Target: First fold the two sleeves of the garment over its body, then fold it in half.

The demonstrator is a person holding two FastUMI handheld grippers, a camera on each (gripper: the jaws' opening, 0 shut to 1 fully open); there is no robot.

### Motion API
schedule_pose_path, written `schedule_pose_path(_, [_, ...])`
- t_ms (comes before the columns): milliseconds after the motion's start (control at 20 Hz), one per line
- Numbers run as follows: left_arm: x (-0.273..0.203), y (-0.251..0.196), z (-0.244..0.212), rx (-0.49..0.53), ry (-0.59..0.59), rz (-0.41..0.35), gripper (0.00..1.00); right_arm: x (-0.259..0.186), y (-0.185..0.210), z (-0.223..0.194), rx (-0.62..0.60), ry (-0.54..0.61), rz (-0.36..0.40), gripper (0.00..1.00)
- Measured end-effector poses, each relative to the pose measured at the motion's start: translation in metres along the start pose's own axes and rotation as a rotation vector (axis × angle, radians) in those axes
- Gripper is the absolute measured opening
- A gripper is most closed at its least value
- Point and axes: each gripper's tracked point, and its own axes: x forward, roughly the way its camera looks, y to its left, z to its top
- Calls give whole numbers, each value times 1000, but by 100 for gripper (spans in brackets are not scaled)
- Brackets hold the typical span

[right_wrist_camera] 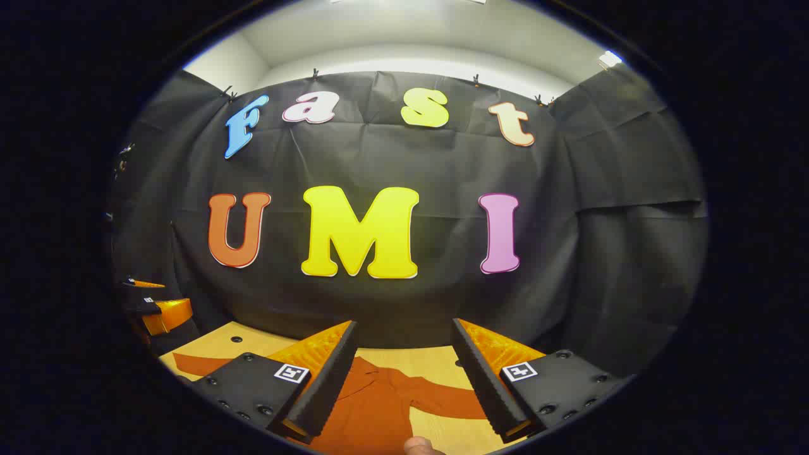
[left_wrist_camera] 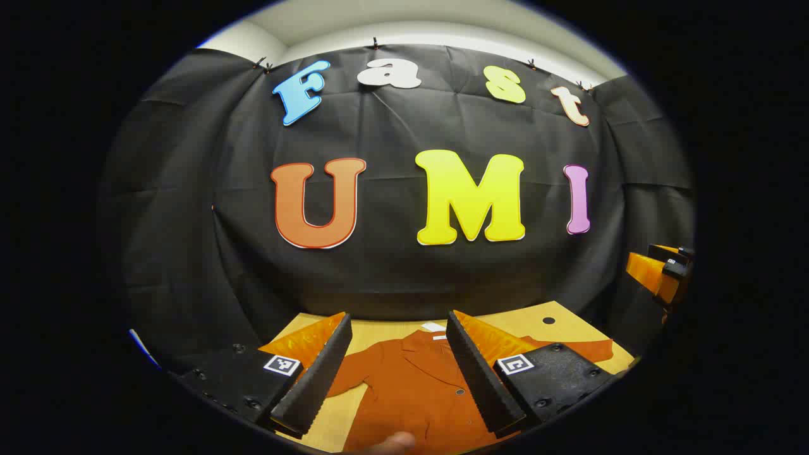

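While fingers gape, smooth rust garment (left_wrist_camera: 411,385) lies flat.

Rust-orange buttoned garment (left_wrist_camera: 411,385), collared, lying flat and face up on the light wooden table. Collar toward the booth wall, with a small white tag at the neck. Both sleeves spread outward to the sides, unfolded. In the right gripper view (right_wrist_camera: 373,404), one sleeve stretched sideways across the tabletop.

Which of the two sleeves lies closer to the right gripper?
The garment's sleeve that runs out between the right gripper's open fingers in the right gripper view. The other sleeve stretches toward the left gripper, farther off.
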Motion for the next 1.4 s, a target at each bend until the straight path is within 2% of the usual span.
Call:
schedule_pose_path(600, [9,-28,11,14,-45,-17,97,14,6,-14,-13,25,50,95])
schedule_pose_path(1050, [8,-44,-1,-2,-6,-22,97,16,4,-21,-4,46,89,94])
schedule_pose_path(1250, [10,-51,-13,15,35,-23,97,22,-14,-38,28,88,71,95])
schedule_pose_path(1400, [12,-62,-28,12,80,-35,97,35,-58,-69,54,168,-34,94])
